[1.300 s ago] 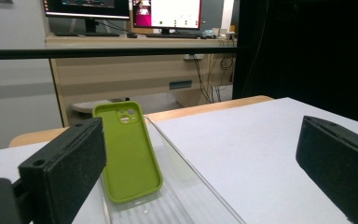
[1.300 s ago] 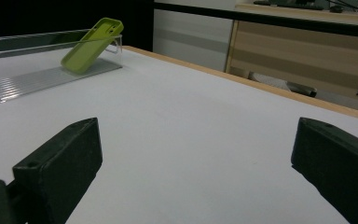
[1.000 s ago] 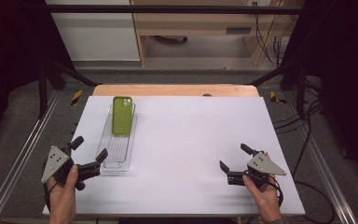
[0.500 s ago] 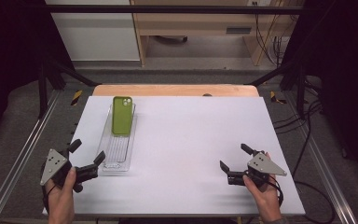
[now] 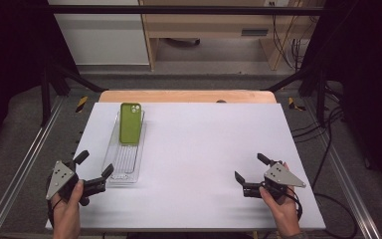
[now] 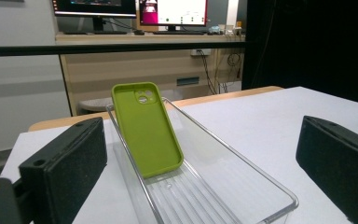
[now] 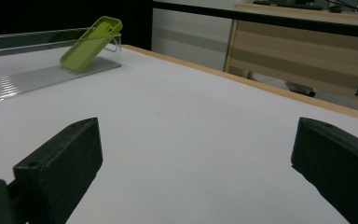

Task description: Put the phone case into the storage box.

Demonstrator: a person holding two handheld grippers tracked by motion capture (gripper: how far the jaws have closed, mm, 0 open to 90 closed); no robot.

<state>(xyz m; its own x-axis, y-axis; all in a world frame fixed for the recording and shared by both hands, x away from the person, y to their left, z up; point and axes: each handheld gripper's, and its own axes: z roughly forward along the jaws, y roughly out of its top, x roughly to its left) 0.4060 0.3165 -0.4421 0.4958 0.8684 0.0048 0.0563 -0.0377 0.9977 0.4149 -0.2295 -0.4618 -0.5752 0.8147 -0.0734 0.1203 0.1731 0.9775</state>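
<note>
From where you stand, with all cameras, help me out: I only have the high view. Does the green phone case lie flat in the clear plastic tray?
Observer: No. The green phone case is tilted, its camera-cutout end propped on the far end wall of the clear plastic tray.
Operator: Which end sits on the tray floor?
Observer: The plain end, resting on the ribbed floor.
Operator: Is the left gripper close to the tray?
Observer: The left gripper has its jaws wide apart, with the tray's near end between them in its own view.
Operator: And the right gripper?
Observer: The right gripper is open over the bare white table.
</note>
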